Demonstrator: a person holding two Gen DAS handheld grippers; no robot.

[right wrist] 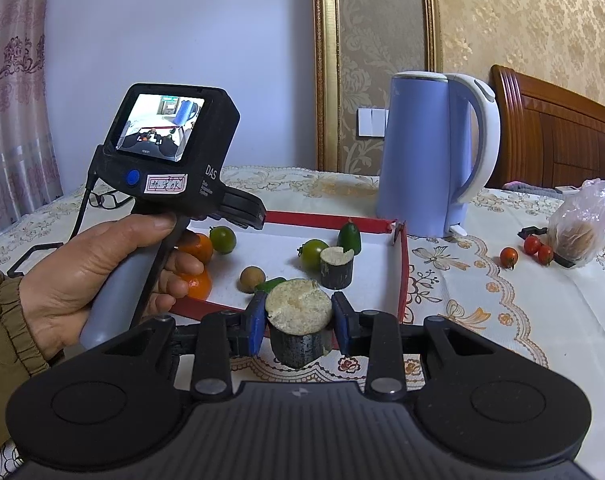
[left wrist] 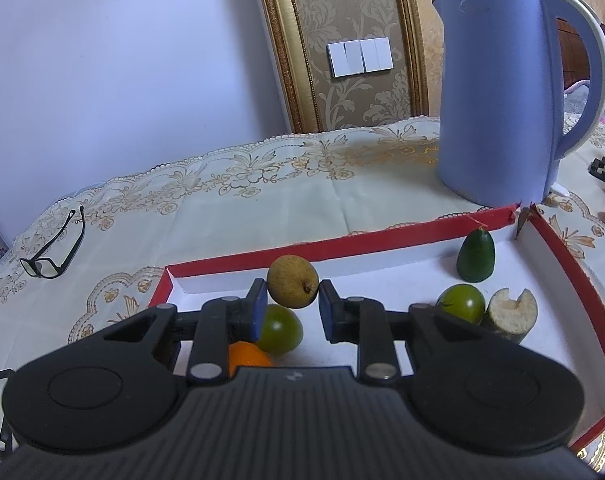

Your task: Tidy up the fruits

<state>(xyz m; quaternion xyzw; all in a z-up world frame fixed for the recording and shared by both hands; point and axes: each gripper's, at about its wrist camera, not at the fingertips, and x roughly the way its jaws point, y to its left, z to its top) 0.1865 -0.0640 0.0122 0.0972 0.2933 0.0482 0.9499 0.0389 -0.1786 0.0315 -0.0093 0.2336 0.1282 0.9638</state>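
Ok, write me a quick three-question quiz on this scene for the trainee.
1. True or false: the right gripper grips a sugarcane piece.
2. What stands just behind the red tray? A. a blue kettle B. a glass vase C. a steel pot
3. How many cherry tomatoes lie on the tablecloth outside the tray?

Key: 1 true; 2 A; 3 three.

Table under floral cloth [left wrist: 262,200], red tray [left wrist: 574,276], kettle [left wrist: 498,96], glasses [left wrist: 54,248], cherry tomatoes [right wrist: 509,257]
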